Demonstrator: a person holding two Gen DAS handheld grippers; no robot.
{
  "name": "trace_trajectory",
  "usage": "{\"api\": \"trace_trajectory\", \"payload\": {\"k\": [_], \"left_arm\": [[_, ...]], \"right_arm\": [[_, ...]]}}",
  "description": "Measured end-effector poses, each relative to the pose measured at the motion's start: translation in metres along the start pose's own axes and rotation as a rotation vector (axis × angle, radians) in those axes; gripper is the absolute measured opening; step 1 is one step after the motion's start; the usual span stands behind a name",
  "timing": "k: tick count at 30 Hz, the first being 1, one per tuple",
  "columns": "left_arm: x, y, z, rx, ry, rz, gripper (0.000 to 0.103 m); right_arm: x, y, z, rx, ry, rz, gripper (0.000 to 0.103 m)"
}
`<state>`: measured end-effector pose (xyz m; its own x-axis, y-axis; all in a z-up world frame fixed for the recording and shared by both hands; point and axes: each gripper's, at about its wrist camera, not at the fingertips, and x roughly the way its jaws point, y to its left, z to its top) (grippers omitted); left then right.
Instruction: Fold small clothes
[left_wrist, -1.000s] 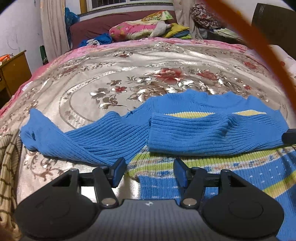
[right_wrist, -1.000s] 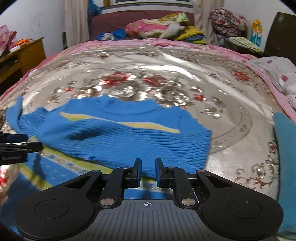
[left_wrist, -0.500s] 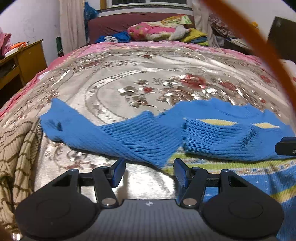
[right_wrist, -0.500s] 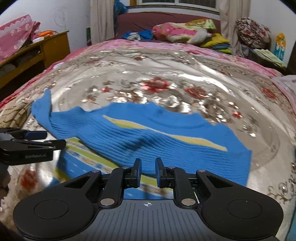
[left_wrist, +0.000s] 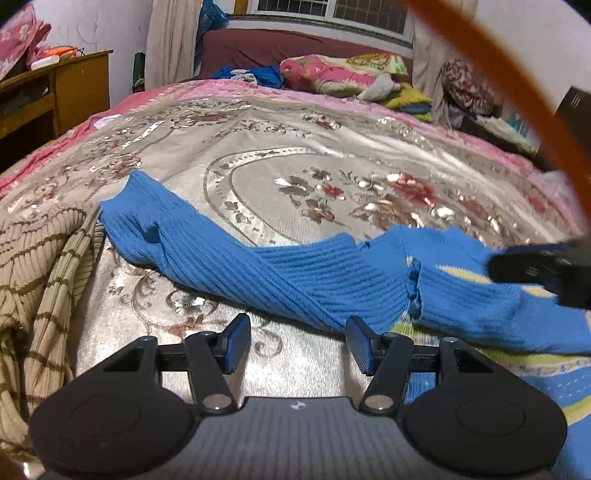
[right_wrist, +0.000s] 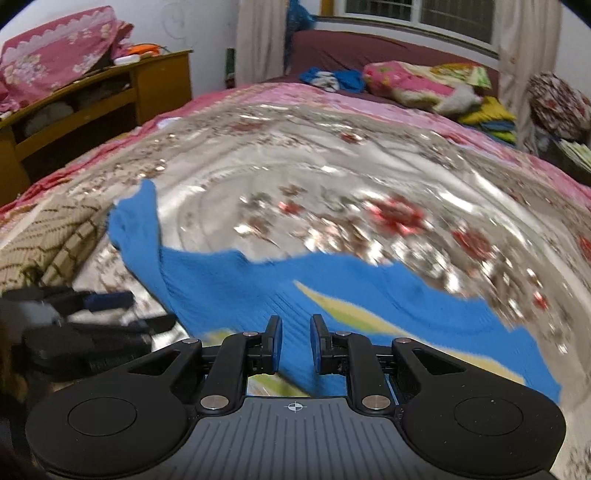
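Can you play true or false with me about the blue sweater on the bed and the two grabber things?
1. The blue sweater lies on a shiny flowered bedspread. True.
2. The left gripper is squeezing the sweater. False: its fingers stand apart with nothing between them, just short of the sweater's edge.
3. A tan striped knit lies beside the sweater's stretched-out sleeve. True.
4. The right gripper has its fingers spread as wide as the left one's. False: its fingers are much closer together, with a narrow gap, over the blue knit.
5. The sweater is plain blue all over. False: it has a yellow stripe.
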<state>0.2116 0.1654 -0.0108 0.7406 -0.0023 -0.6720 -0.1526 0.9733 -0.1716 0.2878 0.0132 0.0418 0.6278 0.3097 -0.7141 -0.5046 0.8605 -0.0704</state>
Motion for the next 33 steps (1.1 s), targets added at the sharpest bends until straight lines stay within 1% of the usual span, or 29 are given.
{"api": "trace_trajectory", "payload": {"k": [4,5,6,8,11,18,22,27,33], "left_arm": [[0.003,0.011,0.001,-0.032,0.008,-0.028,0.060],[0.004,0.014,0.001,-0.041,0.013,-0.035,0.059],[0.004,0.015,0.000,-0.050,0.016,-0.039,0.058],[0.003,0.019,0.000,-0.062,0.013,-0.056,0.058],[0.002,0.021,0.000,-0.071,0.016,-0.068,0.058],[0.001,0.025,0.001,-0.090,0.020,-0.109,0.058],[0.001,0.031,0.003,-0.113,0.021,-0.120,0.058],[0.001,0.034,0.004,-0.118,0.022,-0.120,0.058],[0.000,0.035,0.005,-0.119,0.021,-0.120,0.058]], "right_arm": [[0.014,0.022,0.023,-0.038,-0.007,0.042,0.018],[0.018,0.028,0.027,-0.050,-0.007,0.051,0.019],[0.022,0.033,0.032,-0.061,-0.006,0.059,0.023],[0.030,0.045,0.040,-0.079,-0.002,0.083,0.026],[0.040,0.056,0.053,-0.085,0.003,0.124,0.026],[0.081,0.077,0.086,-0.082,0.066,0.214,0.026],[0.106,0.089,0.107,-0.059,0.100,0.269,0.026],[0.123,0.103,0.114,-0.075,0.121,0.285,0.029],[0.143,0.112,0.119,-0.070,0.151,0.299,0.029]]}}
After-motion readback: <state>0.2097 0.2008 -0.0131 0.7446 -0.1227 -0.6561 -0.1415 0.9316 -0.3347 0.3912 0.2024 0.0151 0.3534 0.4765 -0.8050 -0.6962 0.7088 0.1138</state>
